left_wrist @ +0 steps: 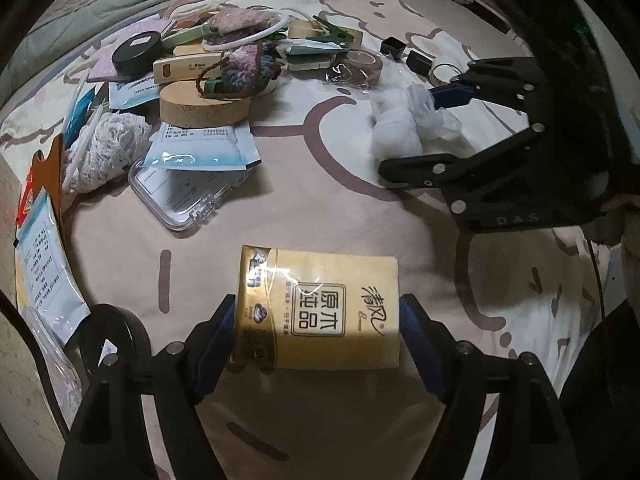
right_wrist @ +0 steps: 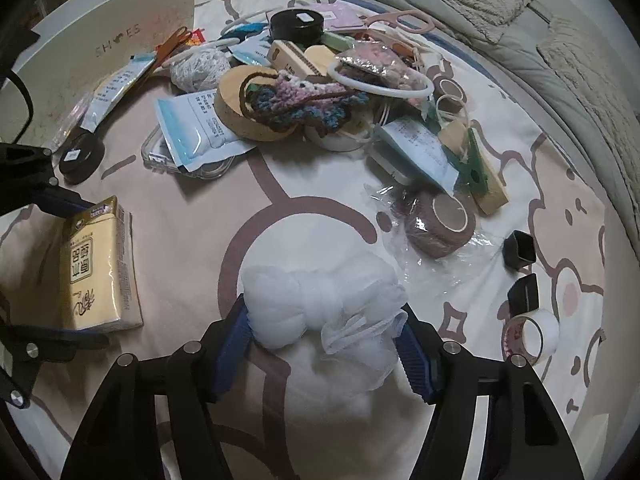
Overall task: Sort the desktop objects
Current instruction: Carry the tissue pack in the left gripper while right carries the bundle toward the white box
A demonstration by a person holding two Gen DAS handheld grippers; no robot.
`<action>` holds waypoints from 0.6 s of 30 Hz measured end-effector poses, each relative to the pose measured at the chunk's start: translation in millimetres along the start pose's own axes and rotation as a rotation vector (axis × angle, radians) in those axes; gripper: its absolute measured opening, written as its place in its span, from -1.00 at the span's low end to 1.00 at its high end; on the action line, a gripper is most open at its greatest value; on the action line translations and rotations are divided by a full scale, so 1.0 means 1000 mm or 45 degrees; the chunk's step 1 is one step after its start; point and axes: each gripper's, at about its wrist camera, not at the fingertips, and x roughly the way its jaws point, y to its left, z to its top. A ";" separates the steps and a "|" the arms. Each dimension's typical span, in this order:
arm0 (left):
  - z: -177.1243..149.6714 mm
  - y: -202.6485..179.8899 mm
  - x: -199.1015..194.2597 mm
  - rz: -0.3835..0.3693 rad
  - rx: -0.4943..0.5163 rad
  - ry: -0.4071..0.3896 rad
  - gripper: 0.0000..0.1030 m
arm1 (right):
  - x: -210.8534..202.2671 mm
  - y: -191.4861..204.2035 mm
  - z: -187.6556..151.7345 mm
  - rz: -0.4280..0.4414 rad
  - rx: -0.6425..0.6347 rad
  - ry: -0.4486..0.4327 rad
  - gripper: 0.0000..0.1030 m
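Yellow tissue pack (left_wrist: 320,312) lies flat on the bed sheet (left_wrist: 320,208), long axis running away between the left tool (left_wrist: 318,334) pads, gripped. Right tool (right_wrist: 324,336), rightward, closes on the white mesh puff (right_wrist: 320,312).

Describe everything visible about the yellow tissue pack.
The yellow tissue pack is a flat rectangular packet in glossy plastic wrap, catching glare near one end. A framed label with dark Chinese characters sits on its top face, and small printed marks run along its end. It lies flat on the patterned cloth, clear of the clutter pile. The left gripper straddles it, blue pads at both long edges, apparently touching.
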 end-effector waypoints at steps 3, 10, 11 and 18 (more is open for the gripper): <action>0.002 -0.002 -0.002 0.002 0.006 -0.022 0.50 | -0.005 0.001 0.000 0.016 0.011 -0.027 0.30; 0.005 -0.007 -0.014 0.012 0.036 -0.066 0.47 | -0.014 0.001 0.000 0.025 0.026 -0.080 0.30; 0.005 -0.008 -0.016 0.014 0.038 -0.074 0.47 | -0.016 0.002 0.000 0.023 0.027 -0.084 0.30; 0.003 -0.004 -0.034 0.038 0.018 -0.139 0.47 | -0.025 -0.002 0.004 -0.004 0.054 -0.123 0.30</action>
